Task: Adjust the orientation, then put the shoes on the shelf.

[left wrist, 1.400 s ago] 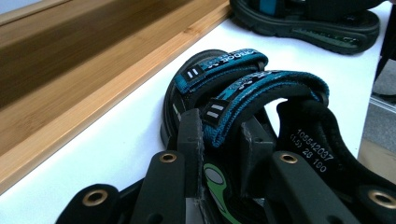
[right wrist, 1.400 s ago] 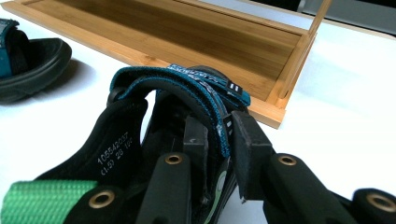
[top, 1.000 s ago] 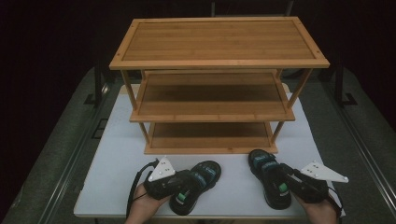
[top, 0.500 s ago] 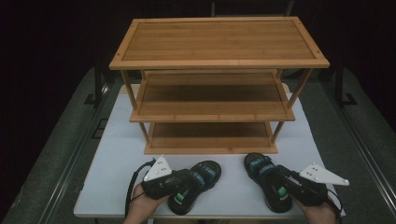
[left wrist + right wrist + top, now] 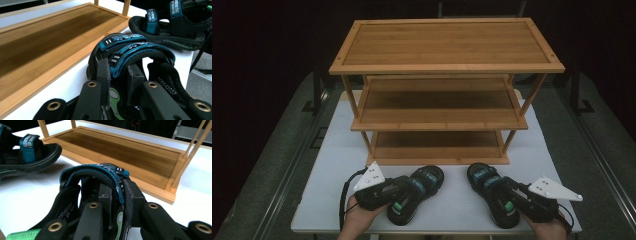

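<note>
Left gripper clamped on a strap of the left sandal, lying on the white table just before the bamboo rack; right gripper likewise pinched onto the right sandal's blue strap, nearby, toes toward the bottom shelf.

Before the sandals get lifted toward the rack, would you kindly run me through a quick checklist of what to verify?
1. Left gripper closed on the left sandal's strap: ok.
2. Right gripper closed on the right sandal's strap: ok.
3. Bottom shelf free of items: ok.
4. Sandals apart, not touching: ok.
5. Grip firm enough to lift: cannot tell.
6. Cables clear of the rack: ok.
</note>
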Demonstrator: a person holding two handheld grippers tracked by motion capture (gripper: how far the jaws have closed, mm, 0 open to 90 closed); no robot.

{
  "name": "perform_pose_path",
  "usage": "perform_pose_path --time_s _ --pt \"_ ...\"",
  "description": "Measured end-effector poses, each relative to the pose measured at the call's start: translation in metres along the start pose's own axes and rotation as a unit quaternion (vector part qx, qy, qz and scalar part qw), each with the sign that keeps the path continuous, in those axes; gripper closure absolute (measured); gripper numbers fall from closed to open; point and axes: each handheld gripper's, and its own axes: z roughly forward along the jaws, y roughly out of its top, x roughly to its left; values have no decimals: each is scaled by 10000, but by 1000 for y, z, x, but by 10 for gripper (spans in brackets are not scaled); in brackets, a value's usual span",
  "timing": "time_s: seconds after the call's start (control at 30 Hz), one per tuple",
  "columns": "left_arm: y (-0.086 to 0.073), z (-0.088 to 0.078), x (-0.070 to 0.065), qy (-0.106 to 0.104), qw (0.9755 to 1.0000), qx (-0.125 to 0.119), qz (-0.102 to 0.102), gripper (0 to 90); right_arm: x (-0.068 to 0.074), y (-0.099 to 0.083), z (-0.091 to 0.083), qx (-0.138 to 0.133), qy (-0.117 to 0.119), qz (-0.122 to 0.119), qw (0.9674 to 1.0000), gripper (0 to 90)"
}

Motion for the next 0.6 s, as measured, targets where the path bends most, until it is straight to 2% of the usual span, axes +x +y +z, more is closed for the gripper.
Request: perform_pose_path --time_s 0.33,0.6 --pt "3 -5 2 47 9999 -91 0 764 6 3 0 -50 80 -53 9999 768" --pt "6 -7 4 93 9997 -203 -25 766 9 7 -2 -159 42 -68 9998 768"
